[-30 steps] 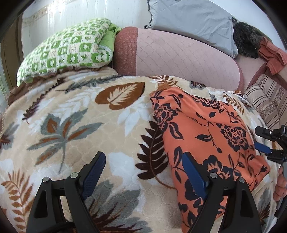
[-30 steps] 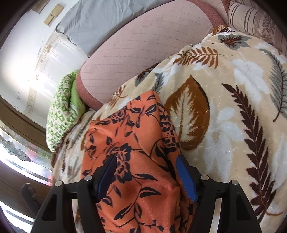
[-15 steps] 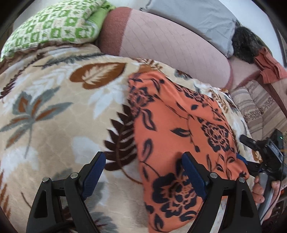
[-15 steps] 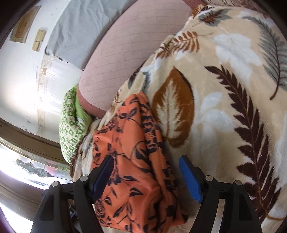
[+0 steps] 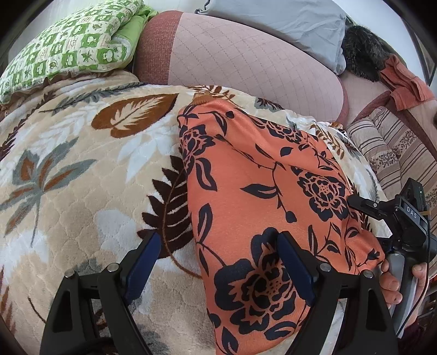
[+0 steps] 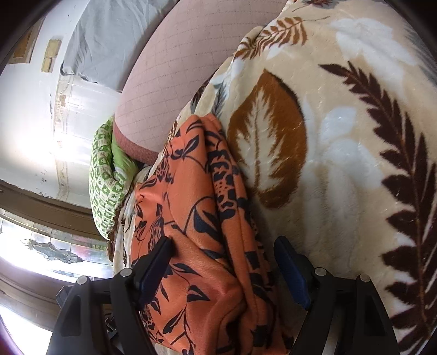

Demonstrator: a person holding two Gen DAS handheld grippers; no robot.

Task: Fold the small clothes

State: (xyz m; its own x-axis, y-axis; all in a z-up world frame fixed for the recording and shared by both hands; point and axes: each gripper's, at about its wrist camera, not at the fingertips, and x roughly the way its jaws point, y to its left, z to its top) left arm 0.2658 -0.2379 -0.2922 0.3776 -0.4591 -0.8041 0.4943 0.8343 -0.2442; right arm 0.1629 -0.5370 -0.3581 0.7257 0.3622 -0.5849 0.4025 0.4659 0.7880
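An orange garment with a black floral print (image 5: 262, 196) lies folded into a long strip on a leaf-patterned blanket (image 5: 82, 169). My left gripper (image 5: 218, 262) is open just above the garment's near left edge, one finger over the blanket and one over the cloth. My right gripper (image 6: 224, 262) is open, its fingers straddling the garment's near end (image 6: 207, 245) where the folded layers show. The right gripper also shows in the left wrist view (image 5: 382, 215) at the garment's right edge, held by a hand.
A pink quilted bolster (image 5: 245, 62) lies along the back, with a green checked pillow (image 5: 68, 46) at its left and a grey pillow (image 5: 286, 24) behind. Striped cushions (image 5: 396, 153) sit at the right. A window (image 6: 32, 245) is at the left.
Both grippers stayed open. The left gripper moved right toward the garment, then eased back a little. The right gripper drew back from over the garment to its near end.
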